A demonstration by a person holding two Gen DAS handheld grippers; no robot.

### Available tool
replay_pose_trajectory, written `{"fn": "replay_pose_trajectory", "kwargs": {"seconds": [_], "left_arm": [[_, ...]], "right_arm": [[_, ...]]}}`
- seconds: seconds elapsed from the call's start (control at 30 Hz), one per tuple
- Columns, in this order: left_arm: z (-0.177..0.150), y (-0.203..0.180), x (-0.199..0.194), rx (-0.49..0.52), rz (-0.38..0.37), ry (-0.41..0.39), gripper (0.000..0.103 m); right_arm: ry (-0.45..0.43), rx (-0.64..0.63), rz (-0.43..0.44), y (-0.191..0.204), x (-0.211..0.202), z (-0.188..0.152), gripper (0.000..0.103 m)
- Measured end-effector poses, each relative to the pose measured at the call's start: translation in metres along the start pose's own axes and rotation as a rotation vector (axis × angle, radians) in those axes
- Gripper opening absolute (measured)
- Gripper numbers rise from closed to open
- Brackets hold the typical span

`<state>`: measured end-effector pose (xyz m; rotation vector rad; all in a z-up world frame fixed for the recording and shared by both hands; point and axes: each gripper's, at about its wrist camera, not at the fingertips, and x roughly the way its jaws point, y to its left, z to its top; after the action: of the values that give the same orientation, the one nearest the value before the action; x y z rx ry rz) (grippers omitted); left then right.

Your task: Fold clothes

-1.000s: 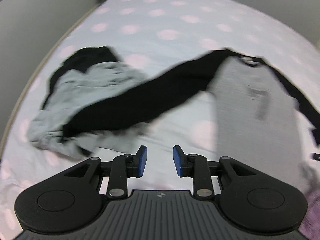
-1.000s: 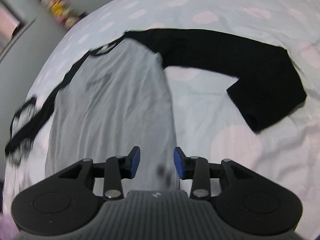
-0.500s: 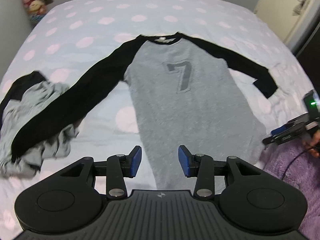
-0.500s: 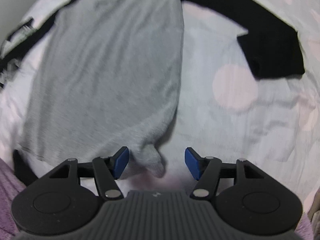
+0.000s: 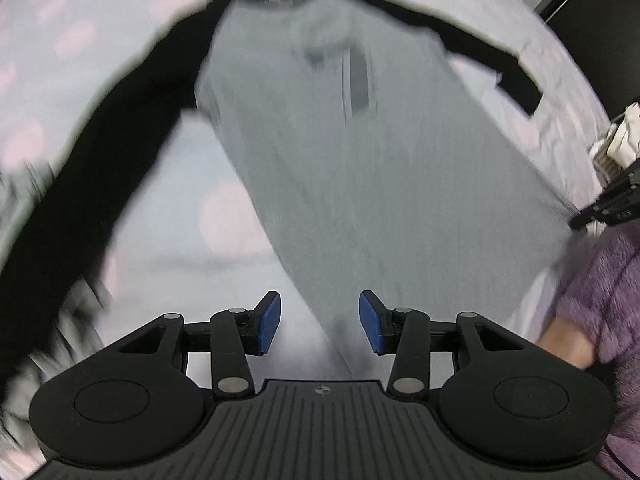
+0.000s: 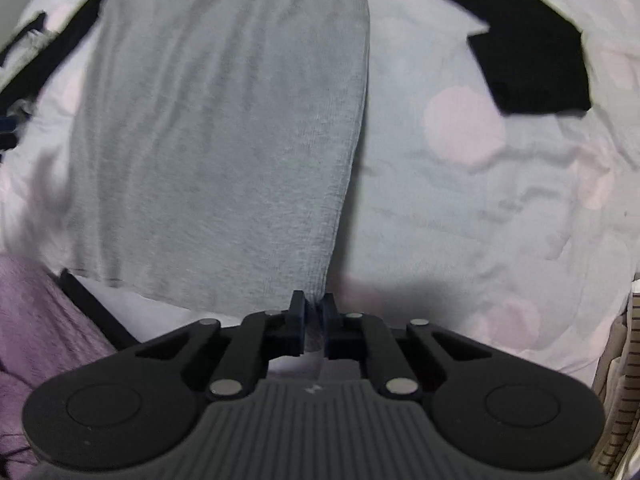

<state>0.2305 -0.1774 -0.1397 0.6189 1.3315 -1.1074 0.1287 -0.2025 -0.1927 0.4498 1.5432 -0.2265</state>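
Two tools, right tool (image 6: 313, 326) closing on shirt (image 6: 224, 128) hem, left tool (image 5: 319, 326) released

The shirt (image 6: 224, 128) is soft matt knit cloth, grey body with a fine ribbed weave you can make out up close, and plain black sleeves (image 6: 536, 64) that soak up the light. Bedsheet (image 6: 500, 208) looks like thin smooth cotton, wrinkly, pale with pink dots. The right gripper (image 6: 313, 326) is matt black plastic with a ridged grey base and small shiny metal pins; the left gripper (image 5: 320, 326) has the same build with blue rubbery-looking pads (image 5: 269, 322). A fuzzy purple sleeve (image 5: 604, 292), fleecy.
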Motion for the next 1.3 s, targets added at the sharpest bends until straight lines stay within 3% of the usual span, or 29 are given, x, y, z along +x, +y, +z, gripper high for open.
{"fn": "replay_pose_trajectory", "kwargs": {"seconds": [0.13,0.27,0.5,0.67,0.73,0.83,0.9,0.93,1.2,1.3], "left_arm": [[-0.012,-0.005,0.033,-0.07,-0.017,0.121,0.045],[-0.026,-0.018,0.052,-0.165,0.006,0.181,0.045],[-0.037,-0.049,0.079,-0.255,0.189,0.395,0.045],[-0.028,-0.075,0.106,-0.27,0.285,0.5,0.045],[-0.023,-0.079,0.115,-0.286,0.311,0.531,0.037],[-0.019,-0.085,0.121,-0.319,0.309,0.546,0.016],[-0.02,-0.09,0.117,-0.324,0.326,0.533,0.012],[-0.021,-0.093,0.113,-0.32,0.328,0.517,0.005],[-0.049,-0.097,0.074,-0.276,0.303,0.443,0.003],[-0.058,-0.098,0.069,-0.233,0.281,0.439,0.003]], "right_arm": [[0.07,-0.021,-0.016,-0.009,0.033,0.003,0.006],[0.043,-0.037,0.03,-0.028,0.051,-0.001,0.006],[-0.085,-0.205,0.081,-0.034,0.05,-0.02,0.007],[-0.116,-0.166,0.218,-0.056,0.048,-0.021,0.007],[-0.112,-0.161,0.253,-0.062,0.05,-0.019,0.007],[-0.12,-0.146,0.294,-0.068,0.056,-0.021,0.006],[-0.131,-0.105,0.325,-0.071,0.059,-0.022,0.006],[-0.14,-0.095,0.335,-0.073,0.058,-0.02,0.006],[-0.214,-0.088,0.302,-0.071,0.029,-0.035,0.005],[-0.233,-0.1,0.237,-0.07,0.013,-0.046,0.005]]}}
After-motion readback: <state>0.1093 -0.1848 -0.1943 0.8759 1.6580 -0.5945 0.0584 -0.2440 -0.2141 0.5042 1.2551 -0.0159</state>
